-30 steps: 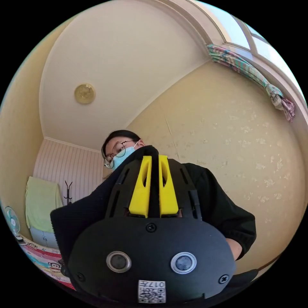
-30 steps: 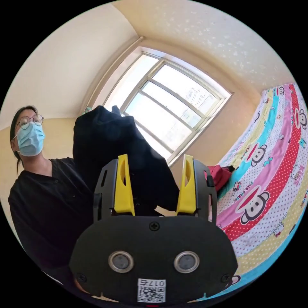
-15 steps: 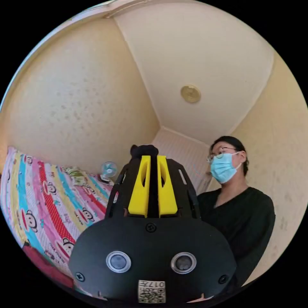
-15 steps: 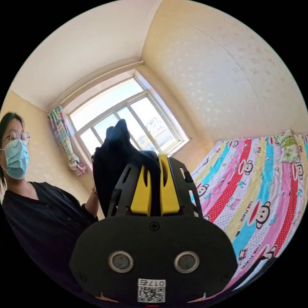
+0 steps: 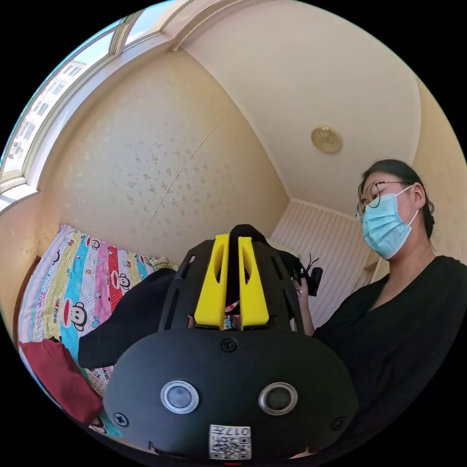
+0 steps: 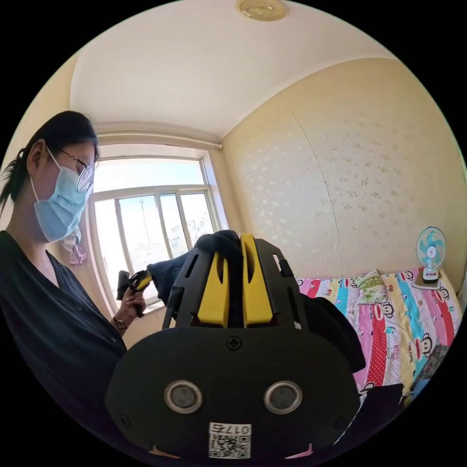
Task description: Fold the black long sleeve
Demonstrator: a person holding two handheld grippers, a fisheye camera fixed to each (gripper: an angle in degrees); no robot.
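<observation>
Spreading across the lower part of both views, the bed [image 5: 63,292] with its striped cartoon sheet is being left largely open, and it is judged to offer ample room for laying a garment flat. One edge of it is being bounded by the papered wall [image 6: 360,185], and the window [image 6: 151,219] is standing at one end; a red garment [image 5: 53,379] is lying on a near corner of the bed, and a small fan [image 6: 430,253] is standing at the far side by a pillow [image 6: 370,286]. The black long sleeve [image 5: 131,311] is being held up in the air above the bed, well clear of the sheet, with loose cloth hanging from both grips. The left tool [image 5: 232,253] is being kept narrow, its yellow jaws clamped on a pinch of the black cloth. The right tool [image 6: 233,253] is likewise being kept narrow on another pinch of the black long sleeve. The step in hand is judged to be the lifting and opening out of the garment, with no fold yet made. The next move is judged to call for the two tools being drawn apart so the cloth is stretched, then lowered onto the open sheet, away from the red garment and the wall edge.
</observation>
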